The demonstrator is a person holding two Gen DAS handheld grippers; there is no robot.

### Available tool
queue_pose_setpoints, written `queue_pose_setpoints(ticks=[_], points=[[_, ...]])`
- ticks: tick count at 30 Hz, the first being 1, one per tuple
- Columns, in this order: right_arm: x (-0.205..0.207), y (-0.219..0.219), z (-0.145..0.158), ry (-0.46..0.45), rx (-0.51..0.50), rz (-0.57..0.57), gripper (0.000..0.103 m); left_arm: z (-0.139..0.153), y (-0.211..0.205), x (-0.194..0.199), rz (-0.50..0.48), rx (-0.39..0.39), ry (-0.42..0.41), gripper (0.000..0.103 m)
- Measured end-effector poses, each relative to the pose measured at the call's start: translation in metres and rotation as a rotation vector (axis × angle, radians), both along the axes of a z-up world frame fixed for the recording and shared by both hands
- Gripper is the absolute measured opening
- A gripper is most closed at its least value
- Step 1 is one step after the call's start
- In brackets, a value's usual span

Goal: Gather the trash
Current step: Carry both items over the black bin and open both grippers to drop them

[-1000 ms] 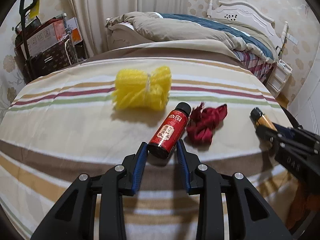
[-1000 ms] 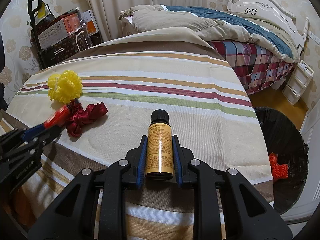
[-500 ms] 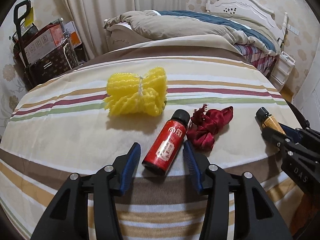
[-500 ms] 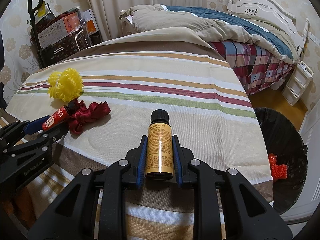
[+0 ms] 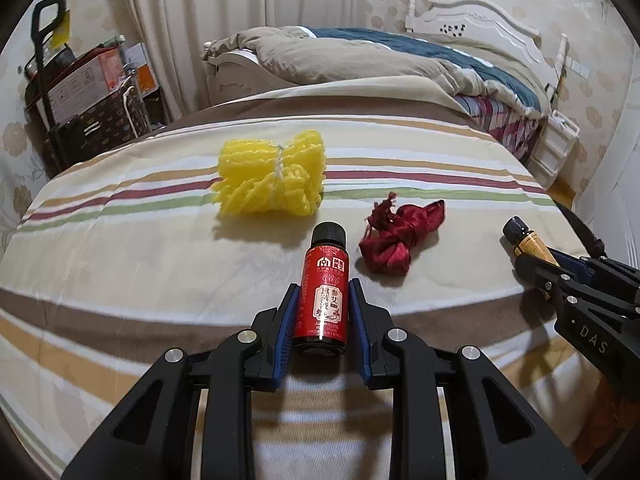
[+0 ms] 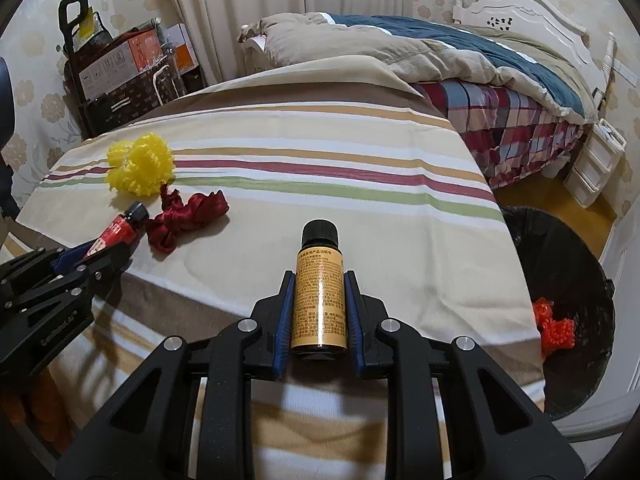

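Note:
A red-labelled bottle (image 5: 326, 264) with a black cap lies on the striped cloth between the blue pads of my left gripper (image 5: 323, 285). The jaws are closing and the pads touch its sides. My right gripper (image 6: 319, 276) is shut on an amber bottle (image 6: 319, 308) with a yellow label, cap pointing away. Beyond the red bottle lie a yellow foam net (image 5: 274, 178) and a crumpled red ribbon (image 5: 396, 236). A black-lined trash bin (image 6: 568, 264) stands past the cloth's right edge, with an orange net (image 6: 556, 324) inside.
The striped cloth (image 6: 320, 152) covers a raised surface that drops off at the right, toward the bin. Behind it are a bed with a rumpled quilt (image 6: 400, 52), a trolley loaded with boxes (image 6: 116, 68) at the left, and white drawers (image 6: 596, 160) at the right.
The left jaws spread wider, then closed in on the red bottle, which went from tilted to straight between the pads. The right gripper and its amber bottle stayed put.

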State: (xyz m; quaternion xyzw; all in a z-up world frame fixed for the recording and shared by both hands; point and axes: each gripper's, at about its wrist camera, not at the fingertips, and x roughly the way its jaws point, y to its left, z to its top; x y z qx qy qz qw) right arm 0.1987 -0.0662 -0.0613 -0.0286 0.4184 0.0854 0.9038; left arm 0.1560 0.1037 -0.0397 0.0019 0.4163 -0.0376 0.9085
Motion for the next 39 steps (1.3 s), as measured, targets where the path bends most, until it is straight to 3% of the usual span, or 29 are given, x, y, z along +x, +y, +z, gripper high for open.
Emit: queue_pose_setpoints(ticks=[9,17,30,39], points=[[-0.034,-0.019,0.007,-0.036,0.030,-0.021,0.023,0.010,-0.019,-0.030,0.008,-0.025,-0.064,0.027],[-0.064,-0.060,0.027,-0.106,0.045,-0.090,0.023,0.028,-0.066,-0.041,-0.061,-0.057,-0.129,0.027],[-0.070,-0.152,0.041,-0.176,0.013,-0.262,0.023,0.040,-0.175,-0.017,-0.229,-0.080,-0.160,0.027],[-0.056,-0.202,0.035,-0.178,0.002,-0.344,0.023,0.033,-0.222,0.015,-0.260,-0.078,-0.128,0.027]])
